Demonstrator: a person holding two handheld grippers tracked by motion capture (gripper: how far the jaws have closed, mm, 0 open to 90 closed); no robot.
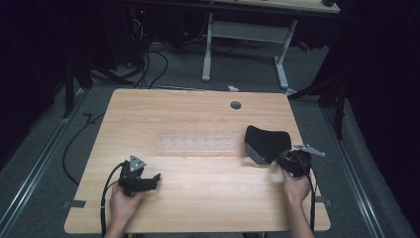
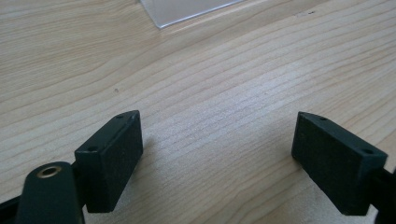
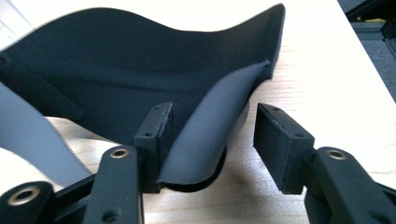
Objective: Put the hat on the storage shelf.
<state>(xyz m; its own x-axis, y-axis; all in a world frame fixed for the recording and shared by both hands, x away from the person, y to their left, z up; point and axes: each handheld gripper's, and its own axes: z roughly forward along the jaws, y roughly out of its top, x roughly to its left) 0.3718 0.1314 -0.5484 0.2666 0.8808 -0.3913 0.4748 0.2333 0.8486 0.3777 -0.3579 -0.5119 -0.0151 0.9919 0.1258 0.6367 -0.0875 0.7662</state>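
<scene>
Black pad (image 1: 266,141) — apparently lengthwise across table (image 1: 198,198).

Clear sheet (image 2: 187,11) cut off above

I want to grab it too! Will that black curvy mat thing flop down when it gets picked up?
Probably it bends rather than staying stiff: the black mat already curls up from the table, and its grey-lined edge folds between the right gripper jaws. It looks thin, so likely light. The matte surface seems grippy, not slippery.
</scene>
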